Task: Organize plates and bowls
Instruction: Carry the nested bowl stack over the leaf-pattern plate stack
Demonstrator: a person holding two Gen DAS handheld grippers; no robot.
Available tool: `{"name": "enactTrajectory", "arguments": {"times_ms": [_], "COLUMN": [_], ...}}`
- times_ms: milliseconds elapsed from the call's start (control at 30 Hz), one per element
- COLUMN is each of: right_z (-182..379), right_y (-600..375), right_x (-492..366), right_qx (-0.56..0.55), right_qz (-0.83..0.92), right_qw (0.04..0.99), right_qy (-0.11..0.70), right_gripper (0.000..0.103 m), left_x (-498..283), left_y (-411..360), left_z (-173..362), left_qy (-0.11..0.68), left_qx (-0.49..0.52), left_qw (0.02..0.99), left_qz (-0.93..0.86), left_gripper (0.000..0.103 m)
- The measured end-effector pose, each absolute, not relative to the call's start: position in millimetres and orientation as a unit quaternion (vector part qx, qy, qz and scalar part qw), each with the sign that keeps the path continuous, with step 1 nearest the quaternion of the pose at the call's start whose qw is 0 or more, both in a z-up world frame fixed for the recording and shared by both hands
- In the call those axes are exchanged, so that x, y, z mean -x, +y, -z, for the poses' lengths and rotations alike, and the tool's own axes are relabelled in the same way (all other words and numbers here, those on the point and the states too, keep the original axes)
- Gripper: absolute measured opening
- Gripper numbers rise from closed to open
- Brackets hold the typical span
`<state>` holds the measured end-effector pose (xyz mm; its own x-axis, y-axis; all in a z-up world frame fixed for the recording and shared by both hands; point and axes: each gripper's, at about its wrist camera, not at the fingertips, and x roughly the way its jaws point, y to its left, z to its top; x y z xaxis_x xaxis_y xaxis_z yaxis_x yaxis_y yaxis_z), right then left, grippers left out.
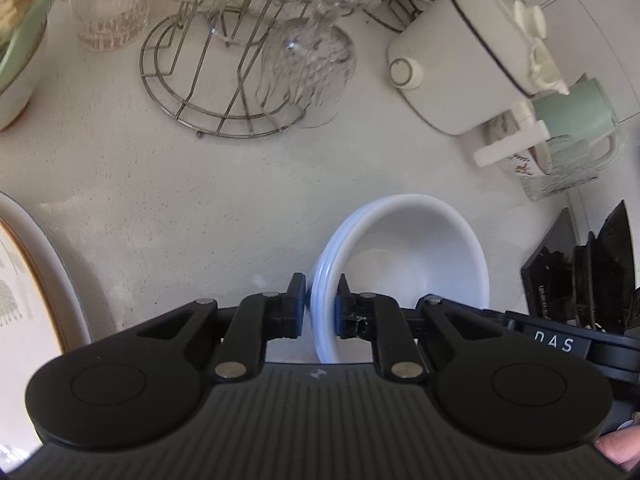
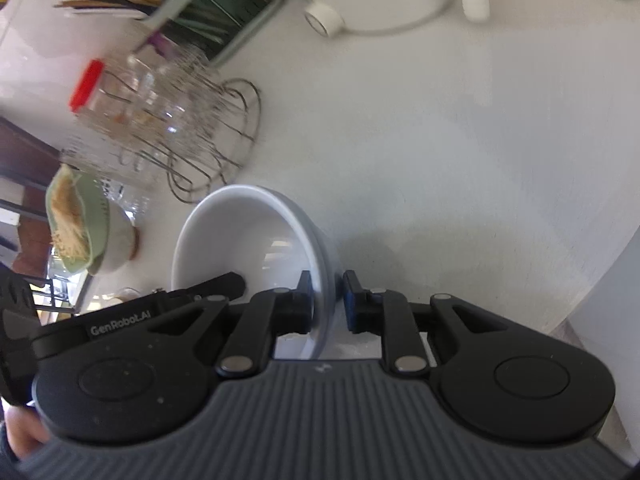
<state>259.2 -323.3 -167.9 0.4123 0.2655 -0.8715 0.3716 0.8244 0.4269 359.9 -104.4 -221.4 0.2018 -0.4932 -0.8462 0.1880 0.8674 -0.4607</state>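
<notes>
A stack of white bowls (image 1: 404, 256) is held over the white counter, seen tilted on edge in both views. My left gripper (image 1: 320, 300) is shut on the stack's near rim, one finger outside and one inside. The stack also shows in the right wrist view (image 2: 248, 236). My right gripper (image 2: 327, 300) straddles the opposite rim; its left finger touches the inside, while a small gap shows at its right finger (image 2: 354, 300). The left gripper's body (image 2: 120, 320) is visible beside the bowls there.
A wire drying rack (image 1: 216, 92) with upturned glasses (image 1: 308, 60) stands behind. A white kettle (image 1: 468, 52) and green mug (image 1: 576, 116) are at right, a patterned plate (image 1: 36, 280) at left, a green bowl of food (image 2: 76, 228), and a red-lidded jar (image 2: 120, 96).
</notes>
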Motion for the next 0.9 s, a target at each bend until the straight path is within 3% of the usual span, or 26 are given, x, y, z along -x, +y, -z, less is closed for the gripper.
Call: {"name": "enactTrajectory", "arguments": {"times_ms": [900], "right_z": [115.6], "right_y": [-270.8], "right_x": [-263.9], "right_qx": [-0.264], "right_qz": [-0.03], "right_qw": [0.824], "right_qy": [0.501], "right_gripper": [0.02], "left_x": [-340.5], "left_y": [-34.2], "left_z": [159.6], "left_qy": [0.546], "left_qx": [0.154], "left_qw": [0.8], "left_qz": [0.198], "left_gripper": [0.017]}}
